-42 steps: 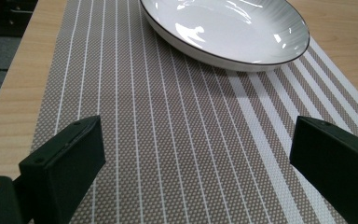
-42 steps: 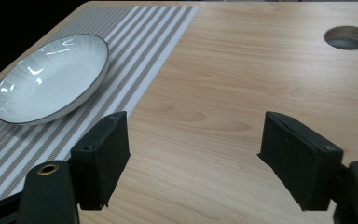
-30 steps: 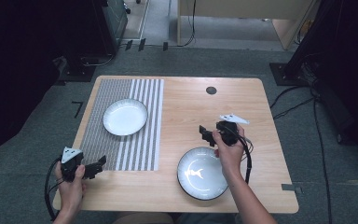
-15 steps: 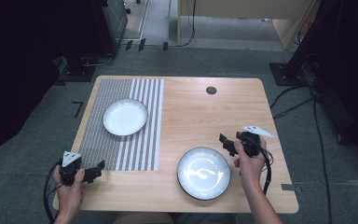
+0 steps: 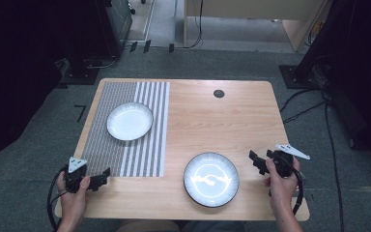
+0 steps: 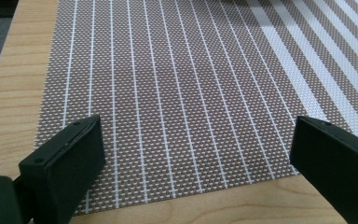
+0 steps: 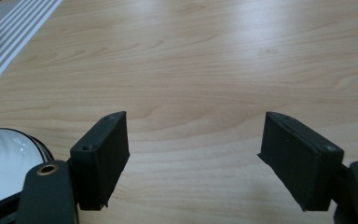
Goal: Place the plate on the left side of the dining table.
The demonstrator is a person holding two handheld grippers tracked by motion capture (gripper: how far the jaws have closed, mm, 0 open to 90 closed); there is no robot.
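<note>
Dark-rimmed plate (image 5: 211,179) beside right hand-held gripper (image 5: 260,161)

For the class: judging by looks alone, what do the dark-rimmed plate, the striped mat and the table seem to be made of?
Dark-rimmed plate: probably glazed ceramic; its white centre mirrors the lamp with a glossy glare.
Striped mat: apparently woven vinyl or similar fibre; a fine brown-and-white mesh weave shows, matte.
Table: pale wood or wood-look laminate; grain lines run across it with a soft satin sheen. Which one cannot be told.

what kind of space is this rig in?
Likely a lab or recording workspace, not a home: a lone wooden table on grey carpet, cables trailing across the floor, dark equipment stands around it, and a staged place mat with plates.
</note>
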